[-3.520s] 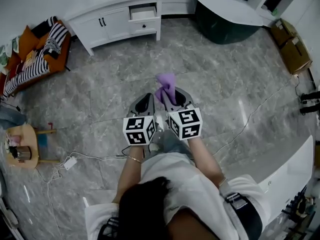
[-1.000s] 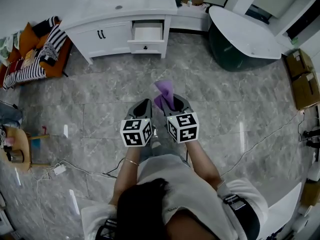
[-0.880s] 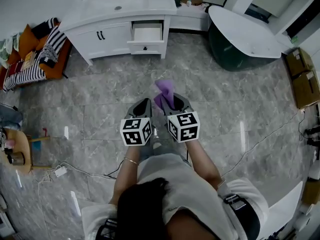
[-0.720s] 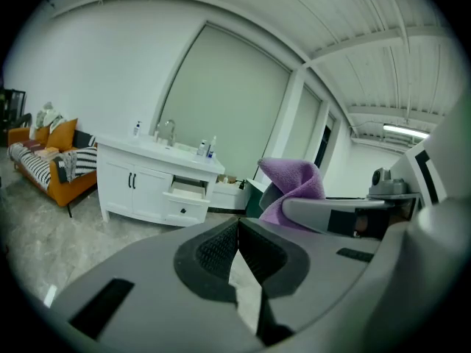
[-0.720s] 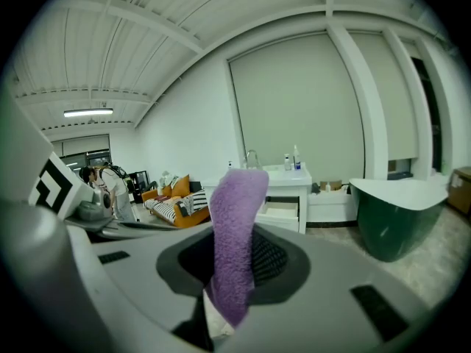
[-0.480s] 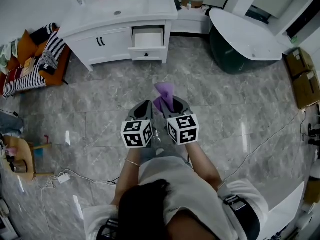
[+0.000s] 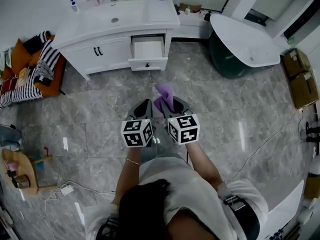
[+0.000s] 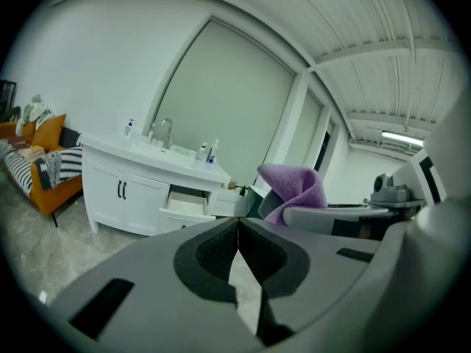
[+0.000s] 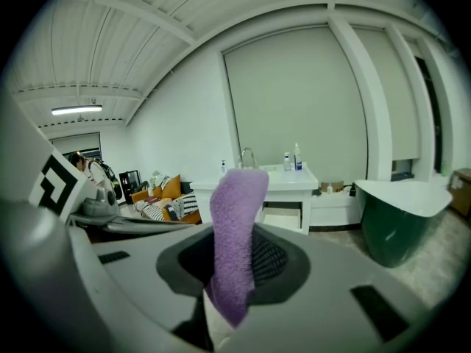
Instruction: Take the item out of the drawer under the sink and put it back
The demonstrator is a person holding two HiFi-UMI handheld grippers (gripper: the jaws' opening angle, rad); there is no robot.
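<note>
The cloth (image 7: 164,91) is purple, the cabinet (image 7: 116,54) white (black handles (image 7: 98,51)), the floor (image 7: 225,104) veined grey.

your left forearm (image 7: 129,173) and right forearm (image 7: 204,160) reach forward side by side, close together. the grey two-jaw left gripper (image 7: 145,105) points slightly downward, its jaws pressed together with nothing between. the grey two-jaw right gripper (image 7: 173,102), likewise tilted, has its jaws clamped on a purple terry cloth (image 9: 234,212).

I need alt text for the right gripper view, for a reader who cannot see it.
The right gripper holds a purple terry cloth upright between its jaws. Behind, a white sink cabinet has one drawer open; a dark green bathtub stands at right.
</note>
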